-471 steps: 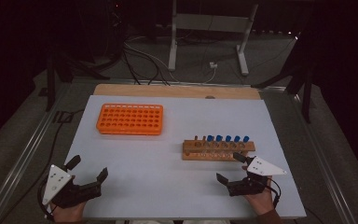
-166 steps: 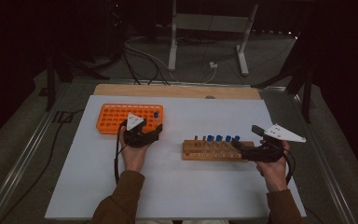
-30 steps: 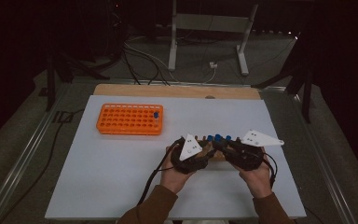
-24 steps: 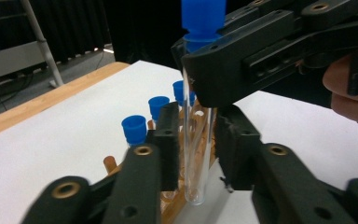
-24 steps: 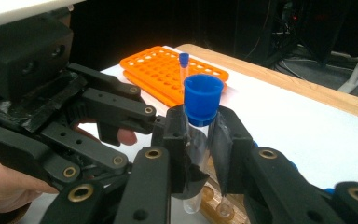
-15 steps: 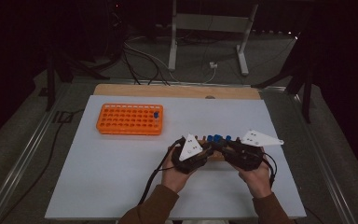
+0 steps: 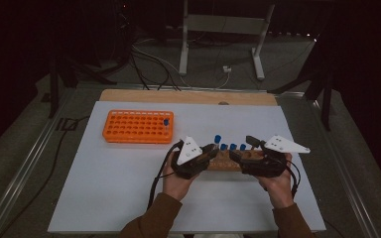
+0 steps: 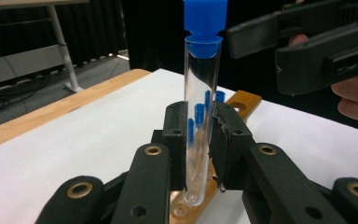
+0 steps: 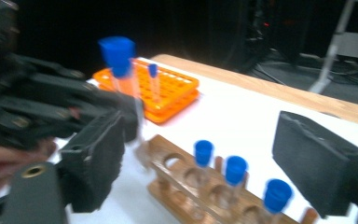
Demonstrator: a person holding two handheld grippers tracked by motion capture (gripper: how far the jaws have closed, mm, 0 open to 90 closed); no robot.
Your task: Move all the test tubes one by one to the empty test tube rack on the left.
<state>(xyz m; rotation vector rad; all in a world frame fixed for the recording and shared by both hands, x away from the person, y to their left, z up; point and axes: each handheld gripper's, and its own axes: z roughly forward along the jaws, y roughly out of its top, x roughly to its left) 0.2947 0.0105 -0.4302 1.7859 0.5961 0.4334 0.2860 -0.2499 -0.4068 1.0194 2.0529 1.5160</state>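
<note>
Tube lifted from the wooden rack (image 7: 228,161)
The left gripper (image 8: 198,140) clamped a blue-capped tube (image 8: 199,116) upright; the right gripper (image 9: 205,154) gaped wide just beside it.

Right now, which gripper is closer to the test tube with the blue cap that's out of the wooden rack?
Left. The left gripper is shut on the test tube; the right gripper sits open just beside it over the wooden rack.

– Tube (image 8: 200,121) between the left gripper's (image 8: 199,140) jaws?
– Clear, glossy, glass-like; blue cap (image 8: 205,21) smooth matt plastic. Jaws matt black plastic with brass-coloured rivets.
– Rack (image 9: 200,191) just beyond it?
– Varnished wood, slight sheen.
– Tray (image 7: 138,126) farther off?
– Orange moulded plastic. Table cover (image 7: 129,183) matt white, paper-like; board edge (image 7: 178,96) bare wood.
</note>
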